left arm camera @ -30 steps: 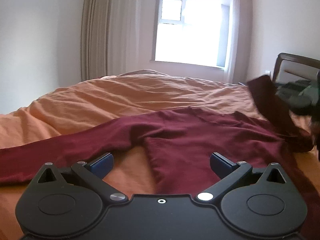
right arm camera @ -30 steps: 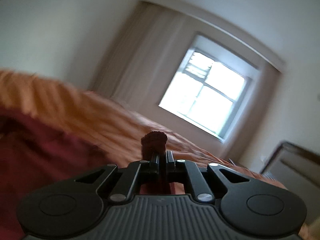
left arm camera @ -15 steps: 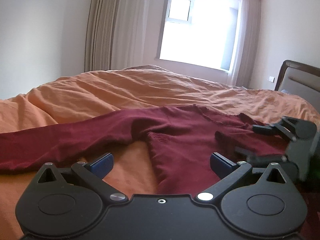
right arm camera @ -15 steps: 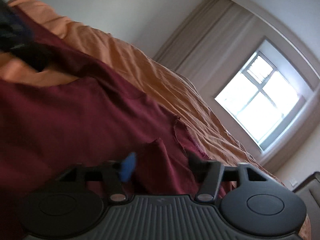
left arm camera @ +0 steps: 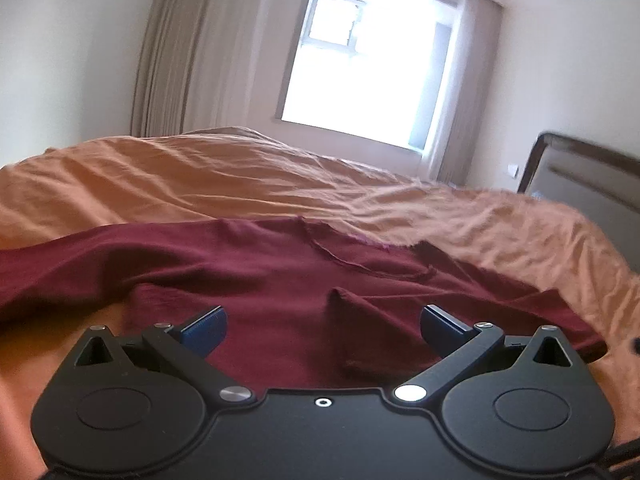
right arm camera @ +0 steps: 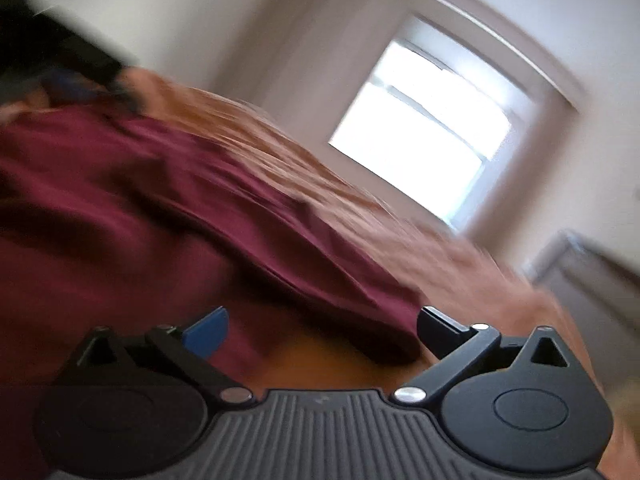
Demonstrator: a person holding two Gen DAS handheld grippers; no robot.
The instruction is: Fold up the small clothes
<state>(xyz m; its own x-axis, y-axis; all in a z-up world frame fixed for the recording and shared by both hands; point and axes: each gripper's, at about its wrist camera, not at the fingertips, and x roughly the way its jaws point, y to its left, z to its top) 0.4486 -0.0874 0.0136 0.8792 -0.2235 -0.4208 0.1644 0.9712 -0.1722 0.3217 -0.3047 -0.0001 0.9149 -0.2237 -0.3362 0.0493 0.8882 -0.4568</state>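
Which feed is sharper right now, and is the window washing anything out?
Left wrist view: sharp; the maroon shirt and orange bedcover show clear wrinkles, though the window is blown out white and fisheye bends the walls. Right wrist view: heavy motion blur smears shirt and bedcover into streaks, with the window overexposed there too; only the right gripper itself, jaws apart, reads fairly crisp.

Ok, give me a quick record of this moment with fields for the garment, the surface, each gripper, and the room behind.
garment: dark red long-sleeved cloth top, spread on the bed, one fold lying over its front
surface: rumpled orange bed cover
left gripper: jaws open, empty, above the top
right gripper: jaws open, empty, view blurred
background: bright window, beige curtain, dark headboard
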